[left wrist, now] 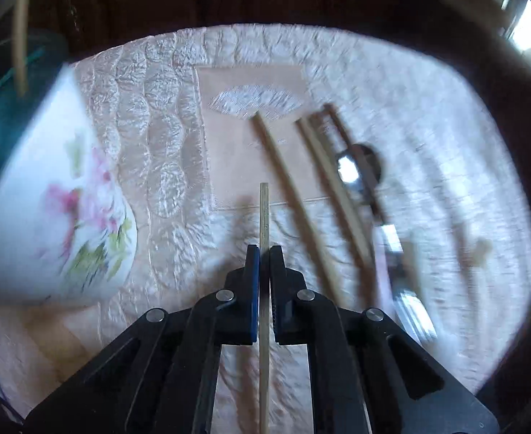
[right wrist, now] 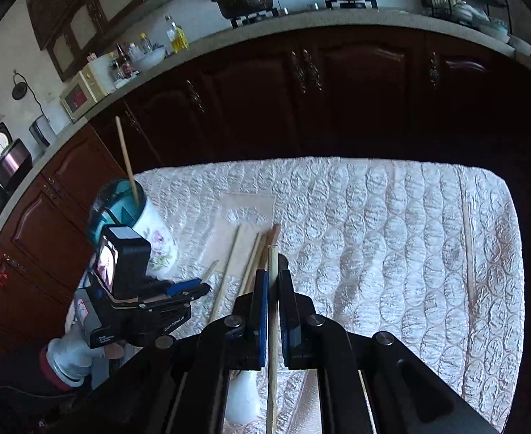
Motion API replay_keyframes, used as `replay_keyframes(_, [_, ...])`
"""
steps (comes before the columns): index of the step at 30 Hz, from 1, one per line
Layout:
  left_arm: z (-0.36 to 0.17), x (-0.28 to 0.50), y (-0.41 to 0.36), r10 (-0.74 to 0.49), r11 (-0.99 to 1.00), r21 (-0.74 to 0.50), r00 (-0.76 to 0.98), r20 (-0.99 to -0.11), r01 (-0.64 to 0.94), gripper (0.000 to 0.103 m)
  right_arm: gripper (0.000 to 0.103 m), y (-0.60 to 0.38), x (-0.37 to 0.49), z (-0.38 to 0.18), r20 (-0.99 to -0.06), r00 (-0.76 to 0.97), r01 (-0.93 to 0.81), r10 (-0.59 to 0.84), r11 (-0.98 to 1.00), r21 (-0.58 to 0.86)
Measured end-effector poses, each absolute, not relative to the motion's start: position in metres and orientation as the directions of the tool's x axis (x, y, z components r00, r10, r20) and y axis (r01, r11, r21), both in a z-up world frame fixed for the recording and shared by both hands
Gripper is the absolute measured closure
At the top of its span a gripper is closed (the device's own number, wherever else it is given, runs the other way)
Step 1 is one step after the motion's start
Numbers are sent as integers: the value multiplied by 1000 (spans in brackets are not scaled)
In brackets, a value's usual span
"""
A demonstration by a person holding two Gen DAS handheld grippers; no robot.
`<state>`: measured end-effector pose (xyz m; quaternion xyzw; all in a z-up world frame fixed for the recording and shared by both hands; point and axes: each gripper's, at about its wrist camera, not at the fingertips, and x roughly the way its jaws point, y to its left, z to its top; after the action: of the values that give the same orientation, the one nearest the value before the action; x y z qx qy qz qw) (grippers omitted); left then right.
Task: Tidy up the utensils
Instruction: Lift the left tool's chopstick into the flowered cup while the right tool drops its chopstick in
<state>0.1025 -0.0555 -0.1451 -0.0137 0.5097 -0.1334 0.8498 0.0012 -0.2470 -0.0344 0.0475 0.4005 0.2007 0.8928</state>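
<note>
Left wrist view: the left claw [left wrist: 264,253] is clenched on a chopstick [left wrist: 264,209] above the quilted worktop [left wrist: 428,108]; a floral cup [left wrist: 59,195] stands left, loose chopsticks [left wrist: 294,188] lie right. Right wrist view: the right claw [right wrist: 273,278] grips another stick [right wrist: 273,264]; the cup [right wrist: 156,231], far left, holds one upright stick [right wrist: 126,155].

Wooden chopsticks [left wrist: 287,181], glossy ceramic cup [left wrist: 59,217], quilted cloth [left wrist: 428,108]

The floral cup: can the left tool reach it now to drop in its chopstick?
Probably yes. The left tool is shut on a chopstick, and the floral cup stands just beside it, its mouth open apart from one chopstick already leaning inside. Nothing lies between them.
</note>
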Motion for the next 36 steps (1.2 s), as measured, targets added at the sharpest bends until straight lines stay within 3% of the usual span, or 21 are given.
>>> replay_keyframes(5, [-95, 68, -25, -367, 929, -282, 499, -785, 239, 99, 98, -242, -4, -12, -653, 614, -359, 443, 894, 269])
replay_keyframes(11, [-33, 24, 21, -416, 909, -336, 598, -685, 247, 99, 98, -222, -6, 14, -605, 616, -410, 504, 861, 299])
replay_keyframes(19, [53, -4, 86, -394, 907, -360, 743, -541, 219, 99, 98, -173, 8, 43, -539, 610, -488, 580, 812, 321])
replay_keyframes(24, [102, 2, 114, -274, 942, -301, 852, -446, 146, 99, 98, -131, 26, 73, -462, 639, -525, 615, 788, 322])
replay_keyframes(29, [112, 24, 131, -150, 968, -244, 906, -396, 53, 99, 98, -91, 54, 94, -386, 688, -528, 614, 789, 314])
replay_keyframes(36, [73, 64, 135, -103, 976, -220, 885, -453, 1, 99, 98, -59, 106, 94, -317, 738, -498, 595, 798, 340])
